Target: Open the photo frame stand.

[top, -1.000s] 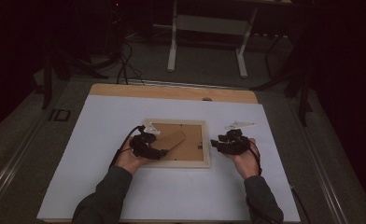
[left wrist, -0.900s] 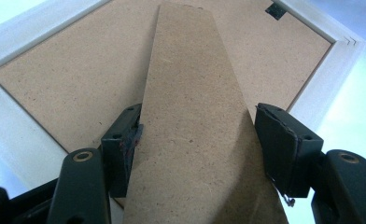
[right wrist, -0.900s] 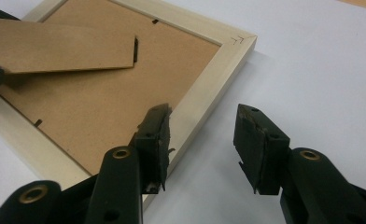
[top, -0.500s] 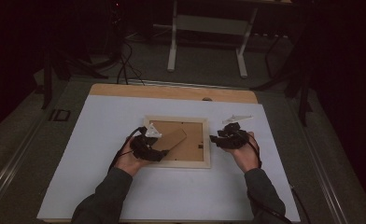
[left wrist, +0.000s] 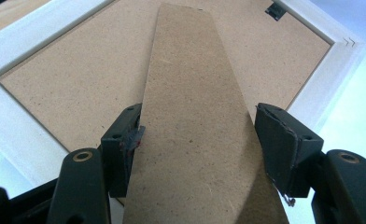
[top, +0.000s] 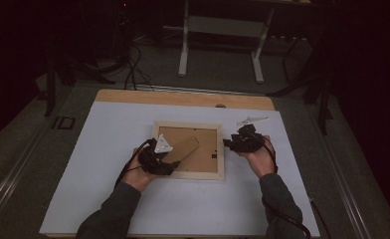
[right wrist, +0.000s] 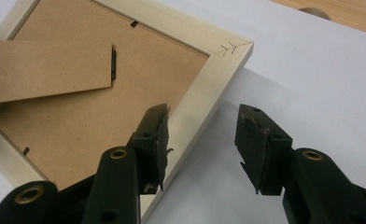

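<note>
A pale wooden picture frame (top: 189, 125) lies face down on the white table cover, its brown backing up. The hinged cardboard stand (top: 185, 148) slants from the backing toward my left gripper (top: 172, 164). In the left gripper view the stand (left wrist: 195, 116) runs between the wide-open jaws of the left gripper (left wrist: 197, 135), its edges close against both pads. My right gripper (top: 229, 143) is at the frame's right rail. In the right gripper view the right gripper (right wrist: 202, 135) is open astride that rail (right wrist: 204, 88), one jaw over the backing, the other over the cover.
The white cover (top: 108, 149) spreads over most of the table, with a strip of bare wood (top: 183, 97) at the far edge. Beyond the table are a dark floor, cables (top: 133, 64) and a white stand's legs (top: 184, 50).
The right gripper has moved a little farther from the person along the frame's right rail. The left gripper and the stand have hardly shifted.
</note>
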